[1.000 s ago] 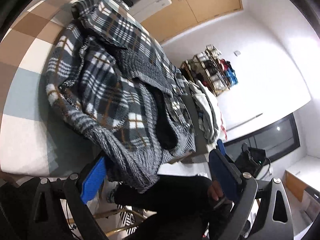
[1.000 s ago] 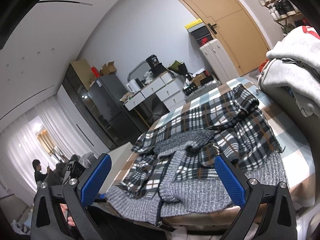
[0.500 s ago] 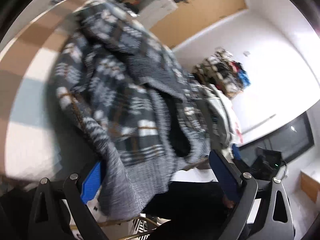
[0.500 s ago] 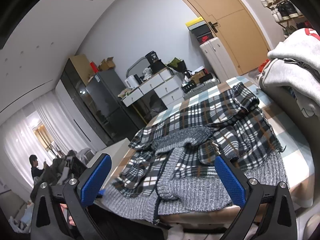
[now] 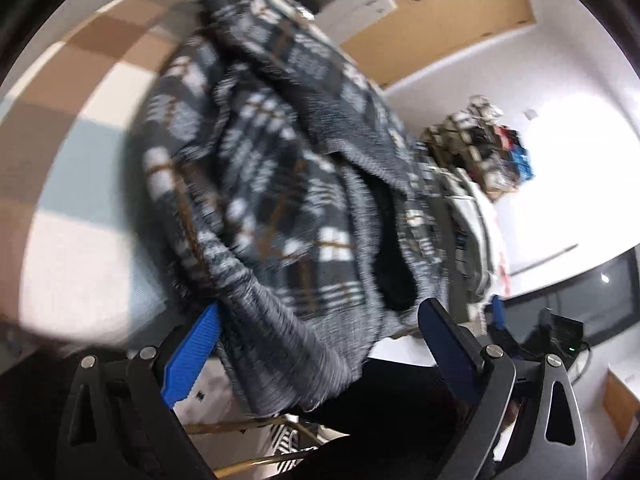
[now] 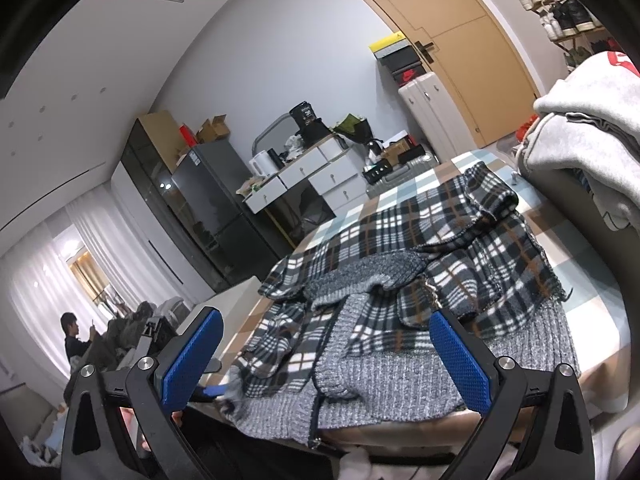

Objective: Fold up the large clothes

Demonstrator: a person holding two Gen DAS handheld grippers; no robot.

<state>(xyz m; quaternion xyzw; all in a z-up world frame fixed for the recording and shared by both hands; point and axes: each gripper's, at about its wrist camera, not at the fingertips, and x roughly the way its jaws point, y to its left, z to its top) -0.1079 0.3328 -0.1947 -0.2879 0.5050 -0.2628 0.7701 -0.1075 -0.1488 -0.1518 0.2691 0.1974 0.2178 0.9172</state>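
Left claw [image 5: 316, 344]: blue pads spread wide, grey ribbed hem of the plaid jacket [image 5: 280, 184] hanging down between them, cloth brushing the left-hand pad [image 5: 192, 356], nothing pinched; view smeared by motion.
Right claw [image 6: 324, 360]: pads wide apart too, hovering low at the near edge of the bed [image 6: 592, 280], empty, poised just short of the hem and not touching it.
Jacket position: sprawled across the near half of the checked bedspread, ribbed hem draped over the near edge, one sleeve bunched toward the far right corner, plaid panels crumpled over each other, grey knit collar heaped in the middle.
Progress: barely begun, by the look of it; no clean fold anywhere, garment not yet spread flat.
Left to do: grab the hem with both claws, pull it smooth, tuck sleeves in, then fold the body over.
Neighbours: grey sweatshirt pile [image 6: 592, 132] stacked at the right edge, well clear of the jacket's middle.
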